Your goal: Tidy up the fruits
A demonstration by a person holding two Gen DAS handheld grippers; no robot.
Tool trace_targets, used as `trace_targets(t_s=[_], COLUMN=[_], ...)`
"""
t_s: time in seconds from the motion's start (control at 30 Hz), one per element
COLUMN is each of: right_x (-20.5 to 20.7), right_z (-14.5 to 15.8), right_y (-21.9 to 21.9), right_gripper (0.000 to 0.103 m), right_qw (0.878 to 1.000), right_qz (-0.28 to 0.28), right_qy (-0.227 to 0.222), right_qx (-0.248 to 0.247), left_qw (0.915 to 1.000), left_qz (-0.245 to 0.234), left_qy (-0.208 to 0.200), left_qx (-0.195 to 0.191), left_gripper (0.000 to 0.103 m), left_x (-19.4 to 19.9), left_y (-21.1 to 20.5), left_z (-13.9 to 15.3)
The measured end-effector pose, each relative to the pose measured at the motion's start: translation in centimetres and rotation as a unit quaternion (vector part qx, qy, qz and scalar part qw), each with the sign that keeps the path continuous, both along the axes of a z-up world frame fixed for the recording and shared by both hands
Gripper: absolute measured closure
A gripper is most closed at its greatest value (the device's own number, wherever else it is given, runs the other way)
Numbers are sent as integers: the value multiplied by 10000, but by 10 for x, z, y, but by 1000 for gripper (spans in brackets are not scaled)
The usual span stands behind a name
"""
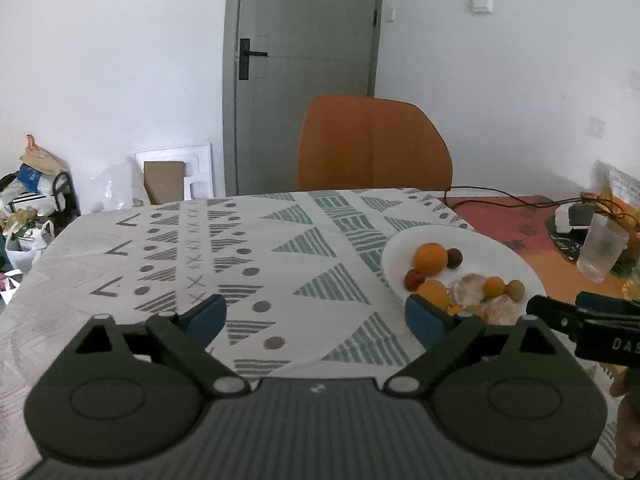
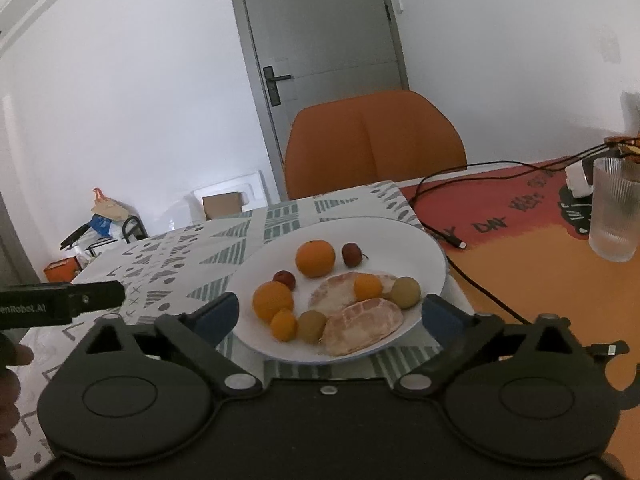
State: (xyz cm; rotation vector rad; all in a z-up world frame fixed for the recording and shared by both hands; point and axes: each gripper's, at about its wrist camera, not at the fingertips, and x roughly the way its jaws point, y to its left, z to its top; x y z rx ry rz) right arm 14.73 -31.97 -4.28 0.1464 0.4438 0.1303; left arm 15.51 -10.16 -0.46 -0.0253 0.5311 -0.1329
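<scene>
A white plate on the patterned tablecloth holds several fruits: two oranges, small orange kumquats, two red lychees, two green-brown fruits and two peeled pomelo segments. My right gripper is open and empty, its blue pads either side of the plate's near rim. My left gripper is open and empty over the cloth, left of the plate; its right pad is by the plate's near-left edge. The fruits also show there.
An orange chair stands behind the table. A ribbed glass stands at the right on the orange mat, with black cables running beside the plate. Bags and boxes lie on the floor at the left.
</scene>
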Motion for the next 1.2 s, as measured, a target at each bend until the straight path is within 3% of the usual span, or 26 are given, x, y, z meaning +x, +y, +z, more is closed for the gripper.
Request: trace_targets(t_s=[0.3,1.2], right_x=[-17,-61], right_z=[5,42], right_y=[18,67], right_gripper=[0,0], right_qw=[9998,9976], right_qz=[204,580], right_qy=[-66,-289], right_qx=[-8,-253], left_qw=[9999,9975], left_qz=[118,618], left_qy=[-57,-227], left_qx=[63,-262], left_gripper=[5,3], left_x=[-35,-111], left_y=[18,71], left_z=[6,19])
